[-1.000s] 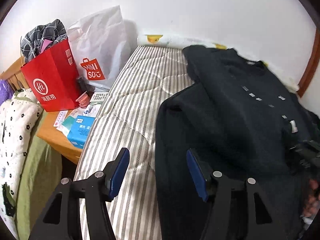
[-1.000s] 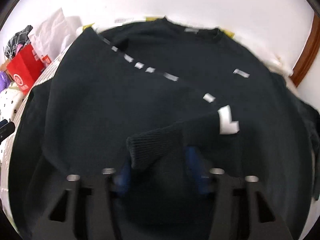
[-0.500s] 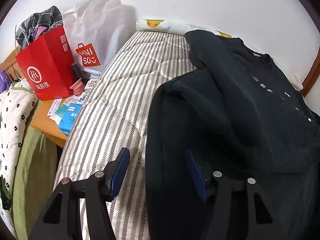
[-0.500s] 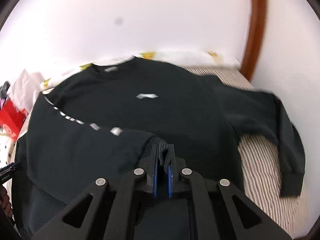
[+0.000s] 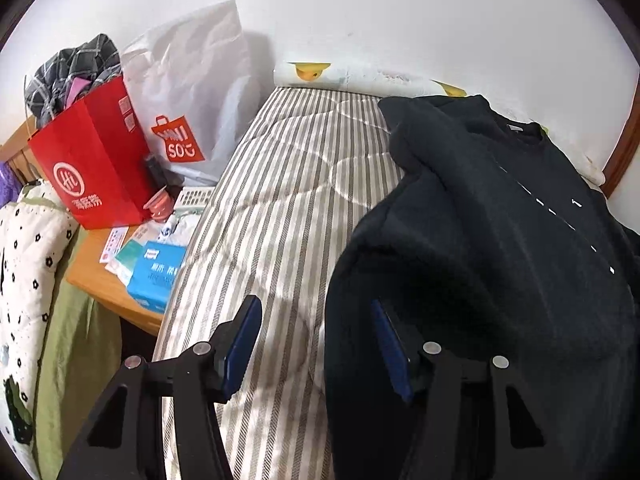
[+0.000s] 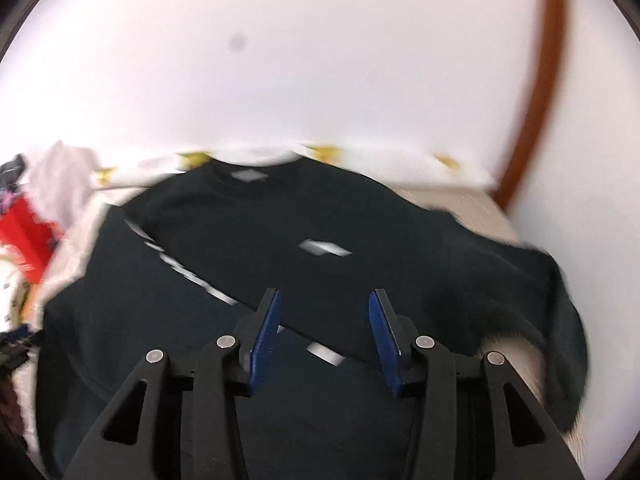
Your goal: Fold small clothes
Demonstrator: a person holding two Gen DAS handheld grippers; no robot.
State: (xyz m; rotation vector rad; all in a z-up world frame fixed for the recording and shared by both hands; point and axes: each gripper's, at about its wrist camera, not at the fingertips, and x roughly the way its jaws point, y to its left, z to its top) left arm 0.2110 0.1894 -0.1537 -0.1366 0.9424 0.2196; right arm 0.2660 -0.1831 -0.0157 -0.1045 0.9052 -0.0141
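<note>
Now the black sweatshirt (image 6: 304, 240) is lying spread on the striped bed (image 5: 288, 208), its collar toward the white wall and one sleeve folded diagonally across the chest, the row of small white marks on that sleeve running down toward the right tool (image 6: 324, 336). The other sleeve is trailing off to the right side of the bed and hanging past the garment's body. The right tool is hovering above the lower part of the sweatshirt with its blue pads apart; its jaws are opening and nothing is sitting between them. That view is blurred by motion.

The left tool (image 5: 316, 344) is hanging over the near left edge of the sweatshirt, jaws closing slightly yet standing well apart. One blue pad is over bare mattress, the other over the dark fabric, and the garment's edge is passing between them without being pinched.

Beside the bed, to the left, a wooden counter (image 5: 96, 268) is carrying a red paper bag (image 5: 92, 168), a white shopping bag (image 5: 192, 96) leaning on the wall, a blue box (image 5: 156, 276) and some small packets. A dotted white quilt (image 5: 24, 264) is lying at the far left.
</note>
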